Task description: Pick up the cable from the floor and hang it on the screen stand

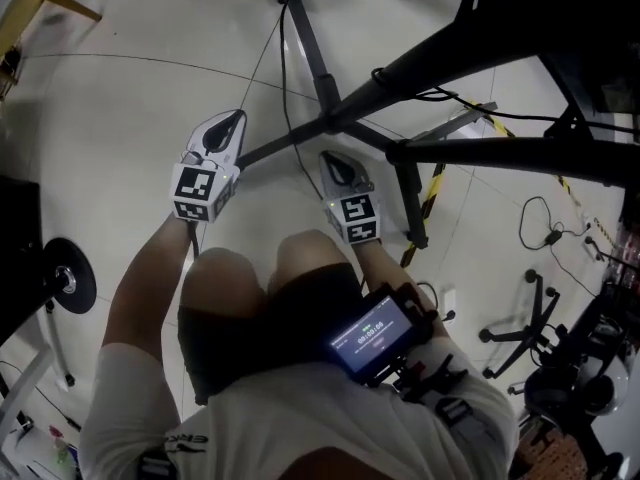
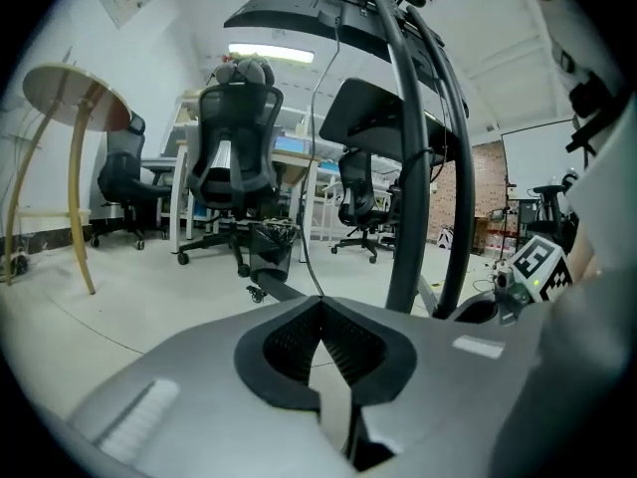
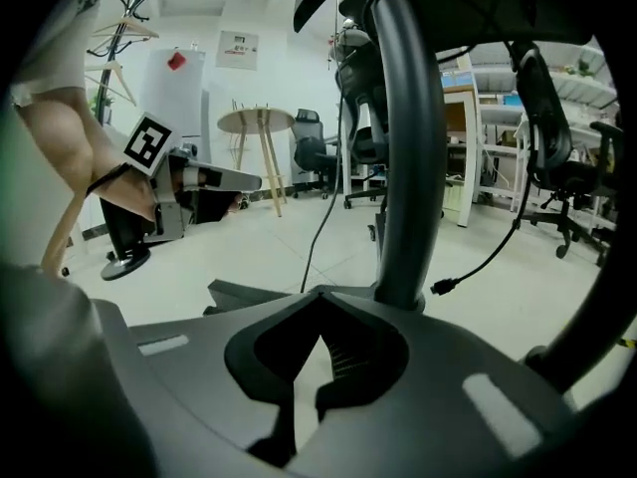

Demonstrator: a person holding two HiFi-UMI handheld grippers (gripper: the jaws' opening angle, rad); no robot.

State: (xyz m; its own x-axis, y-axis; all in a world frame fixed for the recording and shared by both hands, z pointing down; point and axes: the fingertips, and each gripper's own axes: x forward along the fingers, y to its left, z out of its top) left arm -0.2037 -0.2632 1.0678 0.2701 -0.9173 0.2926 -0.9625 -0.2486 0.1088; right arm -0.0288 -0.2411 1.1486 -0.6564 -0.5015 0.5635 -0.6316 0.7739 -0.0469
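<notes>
Left tool (image 1: pixel 237 118), right tool (image 1: pixel 330 158): both closed, empty, low over the floor (image 1: pixel 150 28). Screen stand (image 1: pixel 313 53): black, legs splayed just ahead. Cable (image 1: pixel 282 68): thin, runs beside a stand leg onto the floor between the tools. Handling: open one tool first; pinch cable squarely, clear of the leg

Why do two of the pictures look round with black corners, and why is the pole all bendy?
Left gripper view: a wide-angle lens makes the round frame with black corners and bows the black metal stand pole; the white ceiling strip light glares. Right gripper view: same bending, dark edges. Head view: dim, except the small glowing screen.
</notes>
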